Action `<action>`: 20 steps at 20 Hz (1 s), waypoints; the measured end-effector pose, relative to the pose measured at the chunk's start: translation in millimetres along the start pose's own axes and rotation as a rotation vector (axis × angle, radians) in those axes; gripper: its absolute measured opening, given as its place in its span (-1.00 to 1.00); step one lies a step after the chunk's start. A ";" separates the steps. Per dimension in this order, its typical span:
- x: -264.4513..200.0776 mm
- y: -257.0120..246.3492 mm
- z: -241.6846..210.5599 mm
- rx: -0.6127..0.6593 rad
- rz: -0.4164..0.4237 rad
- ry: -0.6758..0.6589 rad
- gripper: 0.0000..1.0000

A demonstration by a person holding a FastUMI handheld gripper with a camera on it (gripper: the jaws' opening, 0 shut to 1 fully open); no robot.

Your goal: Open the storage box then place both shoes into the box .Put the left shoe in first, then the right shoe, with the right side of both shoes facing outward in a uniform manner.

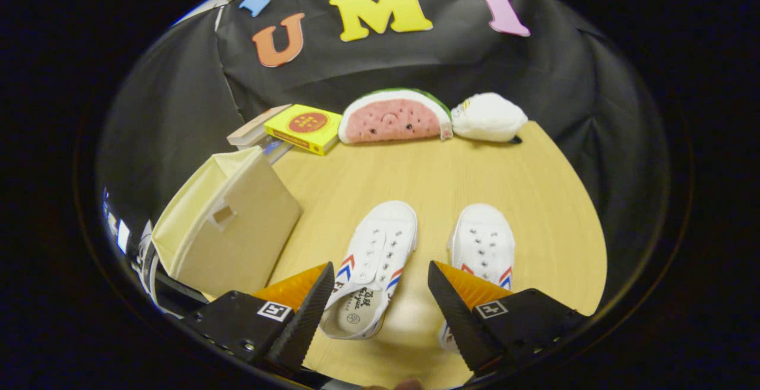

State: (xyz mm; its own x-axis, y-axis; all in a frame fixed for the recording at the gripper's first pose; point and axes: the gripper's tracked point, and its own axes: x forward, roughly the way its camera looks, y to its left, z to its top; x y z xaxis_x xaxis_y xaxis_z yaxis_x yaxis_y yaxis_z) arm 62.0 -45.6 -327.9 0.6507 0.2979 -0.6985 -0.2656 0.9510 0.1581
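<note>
Two white canvas shoes with red and blue stripes lie on the wooden table (pixel 451 170), toes pointing away from me. The left shoe (pixel 374 259) sits between my fingers, its heel close to the left finger. The right shoe (pixel 484 241) lies just ahead of the right finger, which covers its heel. My gripper (pixel 380 280) is open and hovers above the shoes, holding nothing. A cream fabric storage box (pixel 231 230) with a small cut-out handle stands to the left of the shoes, near the table's left edge; its lid looks shut.
At the back of the table lie a yellow book (pixel 304 127) on other books, a watermelon-slice plush (pixel 395 117) and a white plush (pixel 488 117). Bare wood stretches between them and the shoes. The table's right edge curves close beside the right shoe.
</note>
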 end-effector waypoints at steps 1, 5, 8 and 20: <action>11.4 -0.4 -5.9 0.045 0.008 0.040 0.91; 31.2 -10.0 -11.7 0.120 -0.004 0.111 0.87; 40.5 -18.8 -13.6 0.128 -0.033 0.135 0.42; 60.5 -4.2 -17.3 0.093 -0.022 0.222 -0.32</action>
State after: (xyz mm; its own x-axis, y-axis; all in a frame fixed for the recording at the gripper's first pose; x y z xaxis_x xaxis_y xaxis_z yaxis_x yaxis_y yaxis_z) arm 90.2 -33.0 -382.8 0.4803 0.2618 -0.8371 -0.1797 0.9635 0.1982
